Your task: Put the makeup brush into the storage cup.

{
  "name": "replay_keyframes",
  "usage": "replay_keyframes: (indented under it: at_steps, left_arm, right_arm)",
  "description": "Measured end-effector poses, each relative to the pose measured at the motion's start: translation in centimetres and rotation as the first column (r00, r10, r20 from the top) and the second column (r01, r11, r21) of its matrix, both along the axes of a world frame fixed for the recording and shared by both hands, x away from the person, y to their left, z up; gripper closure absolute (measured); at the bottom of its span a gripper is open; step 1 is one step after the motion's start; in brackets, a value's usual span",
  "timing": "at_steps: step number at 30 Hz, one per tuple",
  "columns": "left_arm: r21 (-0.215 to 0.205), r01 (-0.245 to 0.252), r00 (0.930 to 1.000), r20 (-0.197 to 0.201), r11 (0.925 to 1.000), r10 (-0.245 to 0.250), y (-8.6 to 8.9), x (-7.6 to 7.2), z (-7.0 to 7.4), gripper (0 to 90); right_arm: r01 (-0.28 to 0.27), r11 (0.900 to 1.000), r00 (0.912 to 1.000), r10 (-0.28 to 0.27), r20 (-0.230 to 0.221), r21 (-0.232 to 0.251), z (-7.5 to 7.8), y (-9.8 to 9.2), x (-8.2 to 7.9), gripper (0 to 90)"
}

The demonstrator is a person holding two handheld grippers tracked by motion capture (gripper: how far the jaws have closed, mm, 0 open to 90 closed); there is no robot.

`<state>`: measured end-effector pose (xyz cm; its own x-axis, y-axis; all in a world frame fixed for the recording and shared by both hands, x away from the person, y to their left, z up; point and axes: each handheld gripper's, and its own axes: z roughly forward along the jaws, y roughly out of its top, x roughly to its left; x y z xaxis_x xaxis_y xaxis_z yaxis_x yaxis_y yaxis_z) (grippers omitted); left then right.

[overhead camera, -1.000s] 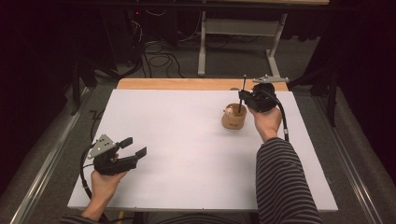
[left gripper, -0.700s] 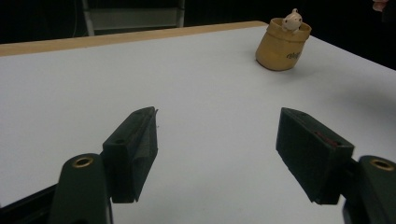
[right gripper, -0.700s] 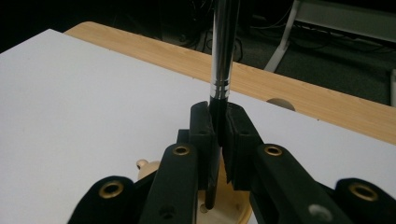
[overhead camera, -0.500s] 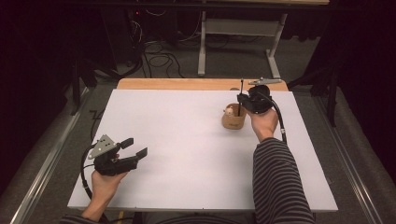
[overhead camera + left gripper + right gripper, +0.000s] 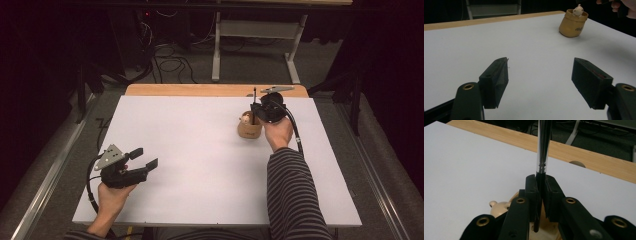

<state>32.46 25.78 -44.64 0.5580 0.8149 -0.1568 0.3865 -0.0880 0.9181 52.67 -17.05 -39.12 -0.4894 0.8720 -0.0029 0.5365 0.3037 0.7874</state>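
Above tan cup (image 5: 249, 130), right hand-held gripper (image 5: 256, 111) clamping probably a pen (image 5: 543, 150), left hand-held gripper (image 5: 144, 157) wide.

— Where's the left gripper (image 5: 142, 164)?

— Lower left of the high view, held in the person's left hand (image 5: 112, 197), lying about level, jaws spread wide with nothing between them.

— And the right gripper (image 5: 255, 111)?

— Upper right of centre, in the right hand (image 5: 278, 134), above a striped sleeve (image 5: 292, 195). Its jaws are clamped on a thin pen (image 5: 542, 152) that stands upright.

Right claw (image 5: 256, 112) lower, pen (image 5: 254, 100) nearer cup (image 5: 249, 128)
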Motion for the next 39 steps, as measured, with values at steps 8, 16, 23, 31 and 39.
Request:
replay_keyframes:
  at_steps: [8, 16, 23, 31, 39]
  left_arm:
    - [0.0, 0.012, 0.9999, 0.003, 0.9999, -0.012, -0.1, 0.0, 0.0, 29.8]
    - [-0.001, 0.01, 0.9999, 0.006, 0.9999, -0.01, -0.1, -0.1, 0.0, 29.7]
    - [0.001, 0.005, 1.0, 0.008, 1.0, -0.005, 0.0, -0.1, 0.1, 29.3]
    - [0.0, -0.001, 0.9999, 0.011, 1.0, 0.001, 0.0, -0.1, 0.1, 28.3]
    - [-0.001, -0.004, 0.9999, 0.012, 1.0, 0.004, 0.0, -0.1, 0.1, 27.6]
  right_arm:
    - [0.005, 1.0, 0.9998, -0.005, -0.017, -0.014, -0.4, 0.1, 0.2, 83.7]
    - [0.026, 1.0, 0.9984, -0.026, -0.05, -0.007, -0.7, -0.2, 0.3, 59.6]
    - [0.028, 0.999, 0.9993, -0.028, -0.025, 0.031, -0.1, -1.0, -0.4, 52.1]
    - [0.001, 0.998, 1.0, -0.001, 0.0, 0.06, 0.9, -1.8, -1.7, 48.8]
    - [-0.015, 0.997, 0.9998, 0.014, 0.015, 0.078, 1.2, -2.4, -2.9, 43.7]
